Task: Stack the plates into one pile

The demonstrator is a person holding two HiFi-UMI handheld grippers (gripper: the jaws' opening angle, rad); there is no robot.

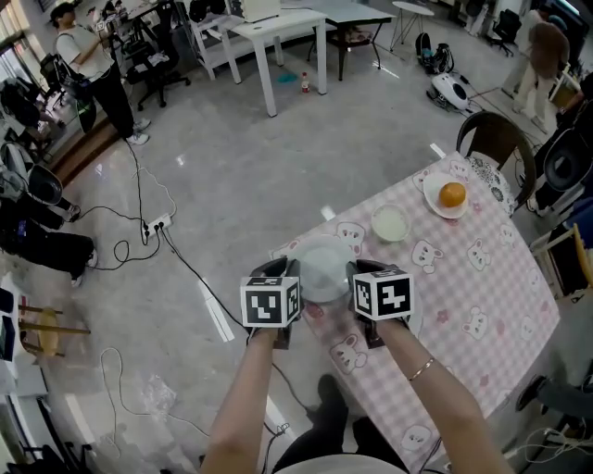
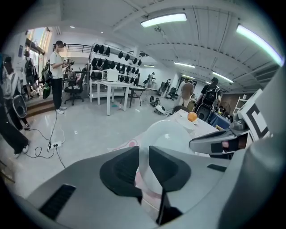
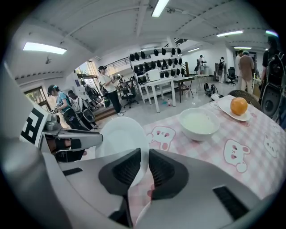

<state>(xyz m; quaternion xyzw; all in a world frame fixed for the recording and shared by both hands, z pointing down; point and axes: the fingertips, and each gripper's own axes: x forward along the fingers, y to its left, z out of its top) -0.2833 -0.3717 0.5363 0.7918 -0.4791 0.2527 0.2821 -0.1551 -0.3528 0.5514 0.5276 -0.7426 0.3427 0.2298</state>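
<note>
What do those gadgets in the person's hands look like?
Both are grey plastic: the left gripper and the right gripper each end in two jaws lined with black ribbed pads. On each sits a white cube printed with black square markers. No sleeves show; a thin bracelet circles the right wrist.

**Open lab and office floor**

A wide room with a polished grey floor (image 1: 259, 176), white desks (image 1: 278, 28) and swivel chairs (image 1: 153, 79) under strip lights (image 2: 163, 19). It reads as a working lab: a wall rack (image 2: 111, 56) of black gear, cables (image 1: 139, 185) trailing to a power strip (image 1: 156, 225), and a person (image 1: 88, 56) standing about handling equipment.
</note>
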